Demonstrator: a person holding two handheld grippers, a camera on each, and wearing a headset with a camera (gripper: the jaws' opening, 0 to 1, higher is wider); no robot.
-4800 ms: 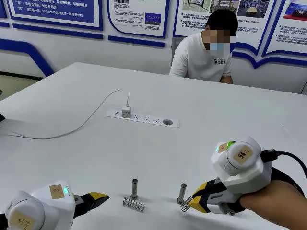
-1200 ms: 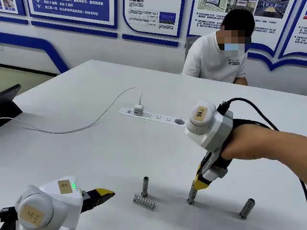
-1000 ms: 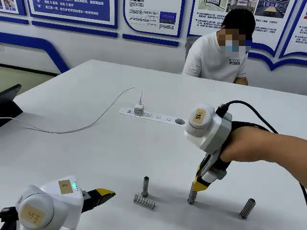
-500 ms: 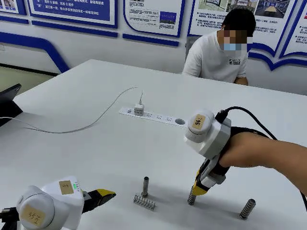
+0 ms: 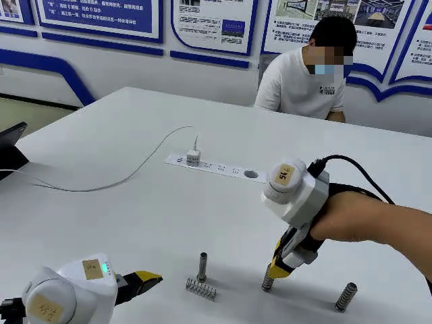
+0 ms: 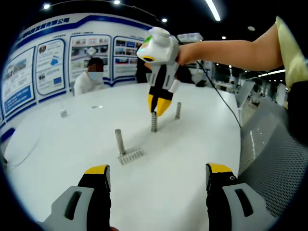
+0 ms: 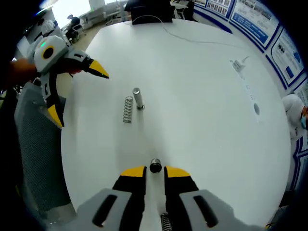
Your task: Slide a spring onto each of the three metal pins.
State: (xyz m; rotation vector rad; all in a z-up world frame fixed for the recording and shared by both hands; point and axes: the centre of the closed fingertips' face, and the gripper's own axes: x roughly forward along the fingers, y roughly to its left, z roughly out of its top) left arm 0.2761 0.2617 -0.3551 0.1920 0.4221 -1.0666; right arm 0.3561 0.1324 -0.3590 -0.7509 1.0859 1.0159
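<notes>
At the left, the left gripper (image 6: pixel 158 169) hangs over the white table (image 5: pixel 135 202) with its yellow-tipped jaws spread wide and empty, plain in its own view. Ahead of it a bare grey metal pin (image 5: pixel 202 265) stands upright, a loose steel coil spring (image 5: pixel 200 289) lying just beside its base. Further right, the right gripper view shows the right gripper (image 7: pixel 155 172) with its jaws at a narrow gap around the middle pin (image 7: pixel 155 166), while the head view shows a second spring (image 5: pixel 267 282) sleeving that pin beneath the tips; whether they pinch it cannot be told, and rightmost stands a third pin (image 5: pixel 346 297), spring-covered.
</notes>
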